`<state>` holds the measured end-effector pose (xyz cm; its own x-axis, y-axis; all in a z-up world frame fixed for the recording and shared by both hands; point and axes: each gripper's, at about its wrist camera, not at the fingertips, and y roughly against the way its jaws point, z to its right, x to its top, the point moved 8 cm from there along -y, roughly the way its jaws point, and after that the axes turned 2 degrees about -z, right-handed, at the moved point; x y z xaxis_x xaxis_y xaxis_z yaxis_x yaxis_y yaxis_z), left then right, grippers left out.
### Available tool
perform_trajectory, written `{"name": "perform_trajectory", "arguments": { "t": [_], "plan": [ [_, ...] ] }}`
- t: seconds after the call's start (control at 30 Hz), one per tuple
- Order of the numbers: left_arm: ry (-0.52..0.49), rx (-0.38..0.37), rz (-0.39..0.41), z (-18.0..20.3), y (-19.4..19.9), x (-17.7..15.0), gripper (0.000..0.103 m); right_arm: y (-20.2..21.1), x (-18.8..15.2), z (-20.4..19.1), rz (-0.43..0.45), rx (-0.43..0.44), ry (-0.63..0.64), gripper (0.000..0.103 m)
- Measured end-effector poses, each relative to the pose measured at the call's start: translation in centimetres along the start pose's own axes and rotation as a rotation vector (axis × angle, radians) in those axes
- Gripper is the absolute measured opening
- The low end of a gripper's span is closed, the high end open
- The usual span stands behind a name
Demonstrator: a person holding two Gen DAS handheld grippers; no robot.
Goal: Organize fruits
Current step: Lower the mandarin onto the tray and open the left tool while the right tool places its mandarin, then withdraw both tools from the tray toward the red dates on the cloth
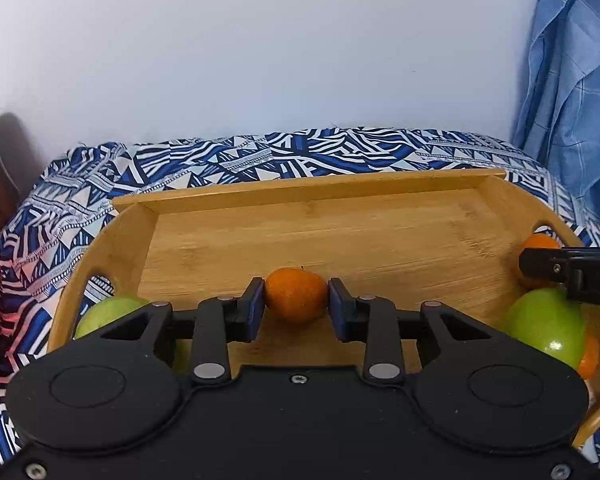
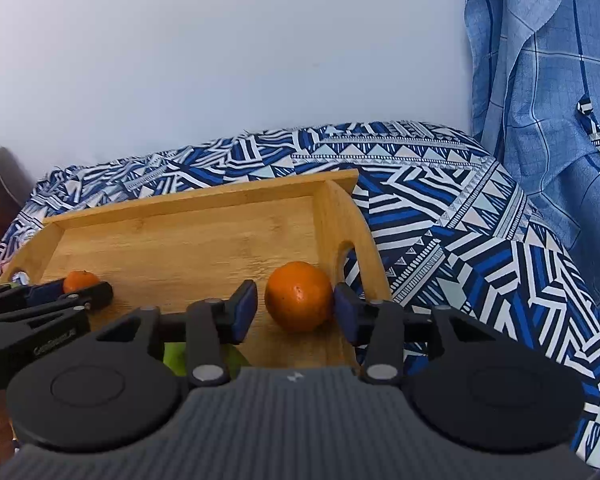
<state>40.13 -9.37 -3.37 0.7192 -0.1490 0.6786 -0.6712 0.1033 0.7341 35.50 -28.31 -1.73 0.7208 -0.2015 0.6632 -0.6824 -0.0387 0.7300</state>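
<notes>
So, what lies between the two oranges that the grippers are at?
Only bare tray floor, in the right wrist view: nothing lies between the small orange at the left gripper and the big orange at the right gripper.

The black right hand-held gripper (image 1: 540, 266) covers most of a round orange fruit (image 1: 538, 242), and a green apple (image 2: 172, 354) shows only as slivers.

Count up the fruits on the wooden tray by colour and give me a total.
Orange fruits: 3 (one shows only as a sliver behind a green one)
Green fruits: 2
Total: 5
</notes>
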Motion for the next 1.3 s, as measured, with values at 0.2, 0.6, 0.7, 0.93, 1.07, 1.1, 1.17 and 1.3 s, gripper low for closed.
{"name": "perform_trajectory", "arguments": {
  "t": [0.2, 0.6, 0.7, 0.93, 1.07, 1.1, 1.17, 1.3],
  "plan": [
    [-0.001, -0.024, 0.022, 0.3, 2.3, -0.2, 0.043, 3.1, 0.0, 0.1, 0.039, 0.023, 0.01, 0.072],
    [-0.059, -0.063, 0.15, 1.1, 13.4, -0.8, 0.076, 12.0, -0.8, -0.8, 0.161, 0.071, 0.044, 0.089],
    [-0.055, -0.077, 0.177, 1.2, 16.6, -1.2, 0.082, 14.2, -1.0, -1.4, 0.192, 0.101, 0.058, 0.09],
    [-0.068, -0.093, 0.225, 1.3, 23.2, -3.5, 0.088, 18.9, -3.3, -3.3, 0.28, 0.146, 0.118, 0.096],
    [-0.05, -0.128, 0.24, 1.0, 26.2, -5.6, 0.093, 21.2, -5.4, -3.9, 0.334, 0.164, 0.152, 0.103],
    [-0.05, -0.13, 0.241, 1.0, 26.7, -6.2, 0.093, 21.7, -6.0, -3.9, 0.346, 0.167, 0.158, 0.103],
    [-0.055, -0.125, 0.241, 0.8, 27.6, -7.4, 0.094, 22.6, -7.1, -3.9, 0.356, 0.168, 0.174, 0.103],
    [-0.06, -0.103, 0.249, 0.3, 29.2, -9.7, 0.095, 23.7, -8.8, -3.4, 0.366, 0.168, 0.192, 0.103]
  ]
}}
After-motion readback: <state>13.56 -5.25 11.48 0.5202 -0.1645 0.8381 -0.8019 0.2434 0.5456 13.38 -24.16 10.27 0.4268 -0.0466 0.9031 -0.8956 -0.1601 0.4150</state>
